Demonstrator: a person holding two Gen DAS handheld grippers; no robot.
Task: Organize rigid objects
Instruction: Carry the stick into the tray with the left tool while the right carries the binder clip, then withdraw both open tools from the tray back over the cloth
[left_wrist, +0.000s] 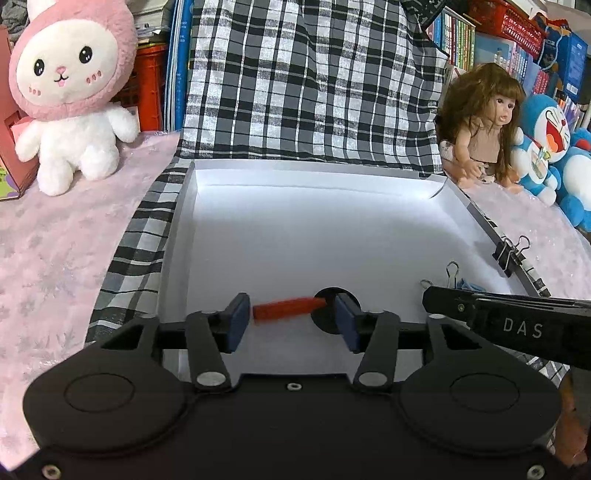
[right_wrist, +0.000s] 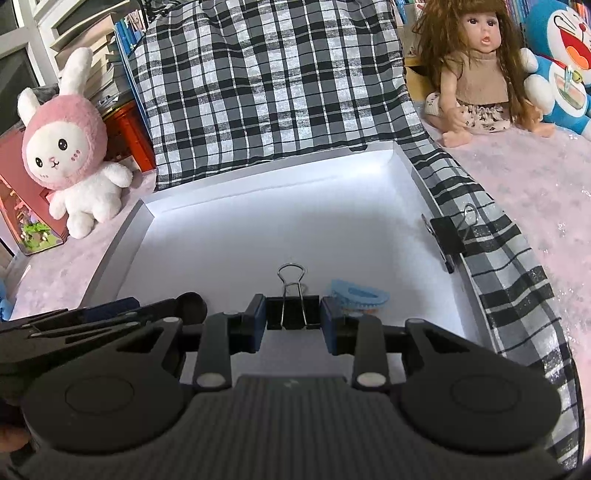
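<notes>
Left claw (left_wrist: 291, 319) parted – blurred red cylinder (left_wrist: 286, 309) seen between pads, neither pad pressed on it, black disc (left_wrist: 330, 314) at its right end. Right claw (right_wrist: 293, 319) closed on black binder clip (right_wrist: 293, 312), wire handles upward. Blue hair clip (right_wrist: 360, 295) lies just beside, inside white tray (right_wrist: 258, 229). Second binder clip (right_wrist: 445, 232) clamped on tray's right rim – plaid cloth (right_wrist: 258, 74) behind.

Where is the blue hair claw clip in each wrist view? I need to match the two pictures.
Left wrist: blue hair claw clip at right, mostly hidden behind the right gripper.
Right wrist: just right of centre, on the white tray floor, beside the held binder clip.
Shared landmark: binder clip on tray rim.
</notes>
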